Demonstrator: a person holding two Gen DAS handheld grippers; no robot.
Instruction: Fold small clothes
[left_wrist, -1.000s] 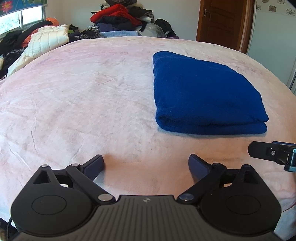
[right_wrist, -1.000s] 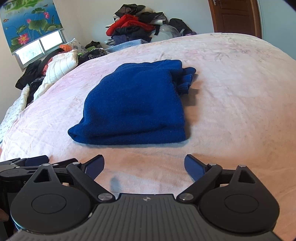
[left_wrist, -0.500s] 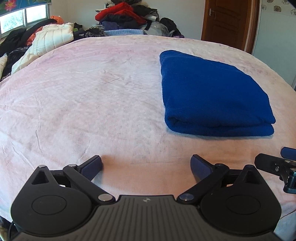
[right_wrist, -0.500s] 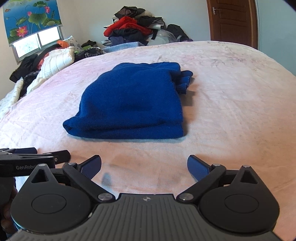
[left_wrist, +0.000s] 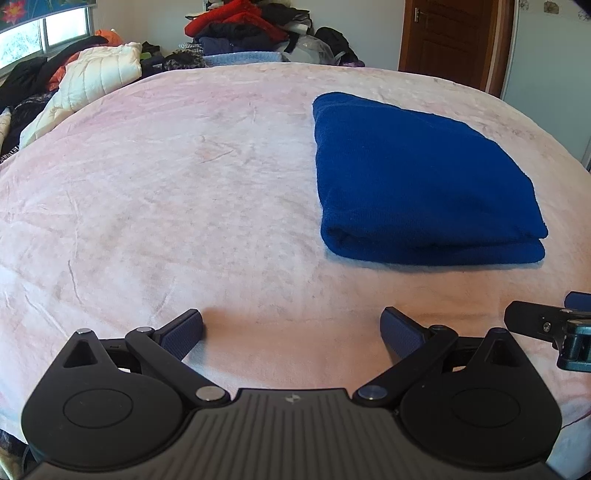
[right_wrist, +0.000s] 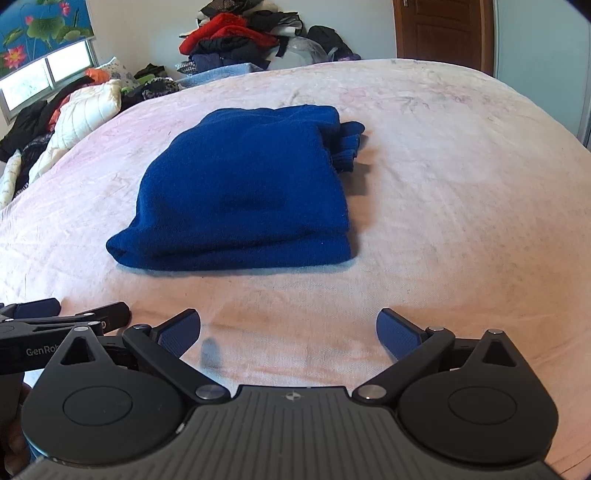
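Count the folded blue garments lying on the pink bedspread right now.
1. One folded blue fleece garment lies mid-bed on the pink bedspread, ahead of both open grippers. Nothing else blue lies on it.

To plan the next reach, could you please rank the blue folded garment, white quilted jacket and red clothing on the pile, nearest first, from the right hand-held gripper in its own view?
From the right hand-held gripper:
1. Blue folded garment, ahead, slightly left.
2. White quilted jacket, far left.
3. Red clothing, atop the back pile.

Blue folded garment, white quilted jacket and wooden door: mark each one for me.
blue folded garment (right_wrist: 243, 192): right wrist view, middle of its top layer.
white quilted jacket (left_wrist: 99, 72): left wrist view, its puffy upper panel.
wooden door (left_wrist: 448, 37): left wrist view, centre of the door panel.
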